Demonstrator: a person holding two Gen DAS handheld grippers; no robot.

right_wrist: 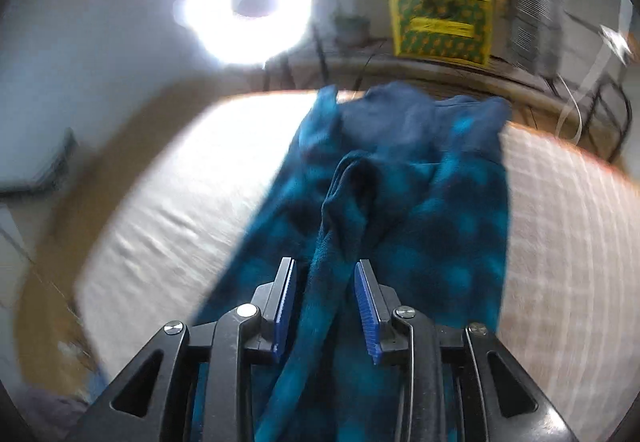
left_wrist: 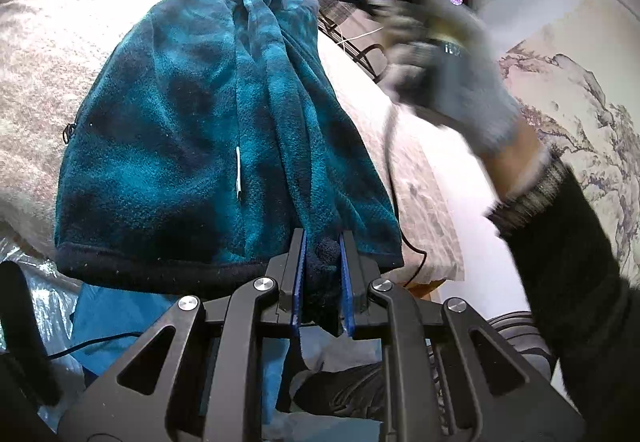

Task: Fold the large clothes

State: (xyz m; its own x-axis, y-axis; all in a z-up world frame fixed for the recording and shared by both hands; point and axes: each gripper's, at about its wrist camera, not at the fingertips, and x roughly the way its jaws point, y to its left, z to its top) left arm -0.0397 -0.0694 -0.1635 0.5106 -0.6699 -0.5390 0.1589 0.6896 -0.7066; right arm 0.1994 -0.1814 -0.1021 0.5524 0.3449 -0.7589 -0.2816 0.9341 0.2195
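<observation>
The teal fleece jacket [left_wrist: 208, 114] is lying on the pale bed cover [left_wrist: 48, 54], partly folded, with its dark hem hanging over the near edge. The left gripper [left_wrist: 323, 274] is staying narrow and is pinching a dark bunch of the hem between its blue pads. The right gripper [right_wrist: 326, 306] is standing partly open; a sleeve [right_wrist: 340, 210] is running between its fingers, but the pads are not pressing on it. In the left wrist view, the person's gloved right hand [left_wrist: 452, 90] is appearing blurred above the far side of the jacket.

The risk here is that the loose sleeve is sliding off the body and opening the fold. Also, if the left gripper is pulling too strongly on the hem, the whole jacket may be dragged off the bed edge, because much of its weight is already near that edge.
</observation>
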